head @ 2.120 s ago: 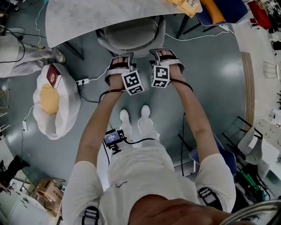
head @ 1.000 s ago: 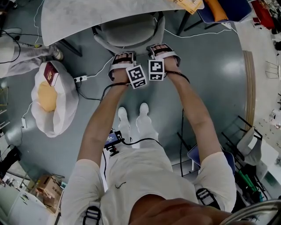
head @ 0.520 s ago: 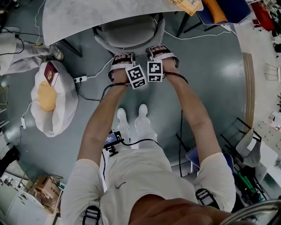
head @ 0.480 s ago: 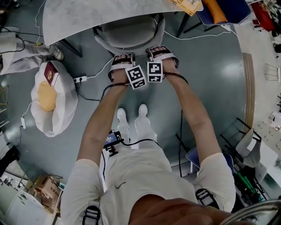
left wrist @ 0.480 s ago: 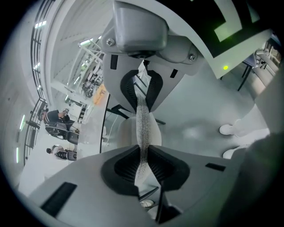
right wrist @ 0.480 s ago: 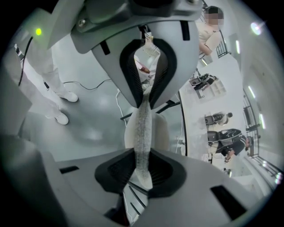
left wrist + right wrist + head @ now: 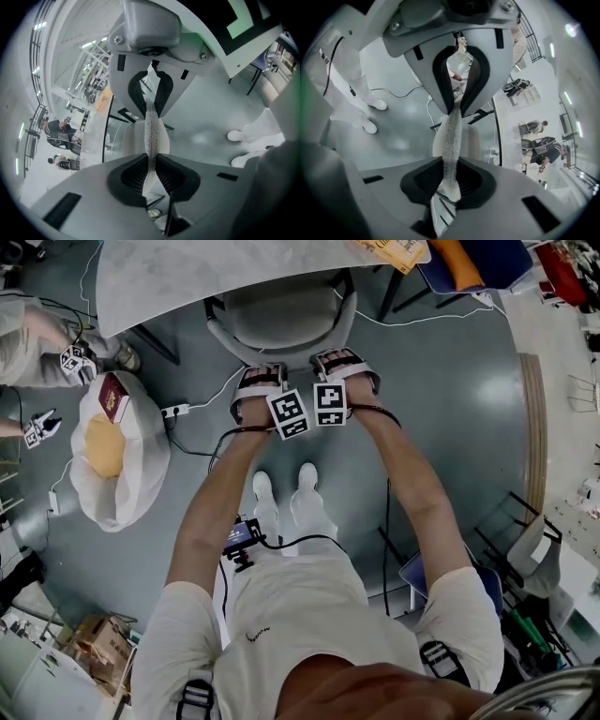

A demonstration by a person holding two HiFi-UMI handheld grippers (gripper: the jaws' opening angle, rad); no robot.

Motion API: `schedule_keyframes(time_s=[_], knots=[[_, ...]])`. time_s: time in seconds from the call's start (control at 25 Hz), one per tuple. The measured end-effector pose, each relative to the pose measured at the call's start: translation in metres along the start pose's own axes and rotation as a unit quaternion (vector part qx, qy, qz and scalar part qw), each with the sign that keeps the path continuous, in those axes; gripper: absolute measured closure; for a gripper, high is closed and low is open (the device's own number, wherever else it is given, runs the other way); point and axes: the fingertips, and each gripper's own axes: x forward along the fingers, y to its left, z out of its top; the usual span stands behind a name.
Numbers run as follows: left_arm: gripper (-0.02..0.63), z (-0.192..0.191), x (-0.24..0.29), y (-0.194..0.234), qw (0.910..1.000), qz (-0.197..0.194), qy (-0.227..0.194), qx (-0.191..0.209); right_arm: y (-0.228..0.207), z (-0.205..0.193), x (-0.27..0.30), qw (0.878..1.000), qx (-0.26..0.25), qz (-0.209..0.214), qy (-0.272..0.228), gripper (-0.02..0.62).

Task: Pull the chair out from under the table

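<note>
Grey-blue floor point(image 7: 450, 409) fills most of the head view. The pale surface point(image 7: 187, 277) crosses the top, and the grey chair point(image 7: 279, 315) stands with its front under the surface's edge and its curved backrest point(image 7: 281, 359) toward the person.

Both arms reach forward and down. The left gripper point(image 7: 260, 379) and the right gripper point(image 7: 343, 362) sit side by side on the backrest's top edge, near its middle. That placement probably lets the pull run straight back without swinging the chair.

In the left gripper view the fingers point(image 7: 135, 93) pinch the thin padded edge, which runs between the pads. In the right gripper view the fingers point(image 7: 440, 82) have just been closing and press on the same edge from both sides. The hold comes steeply from above, likely because the top of the back is the part that stands clear of the surface.

The person's white shoes point(image 7: 286, 498) stand close behind the chair. By my judgement a step back will be needed for the chair to come clear, as it is not yet out.

A power strip point(image 7: 174, 413) with its cable lies on the floor near the chair's left side and might catch a leg.
</note>
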Motion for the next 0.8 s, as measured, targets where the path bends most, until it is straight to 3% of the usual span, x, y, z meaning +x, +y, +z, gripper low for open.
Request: schedule_keyframes(time_s=[0.8], knots=[[0.551,0.034,-0.056,-0.083,0.9995,-0.03,-0.009,-0.004,0.081,-0.001,-0.057,1.0,-0.017,0.024,0.008,0.517]])
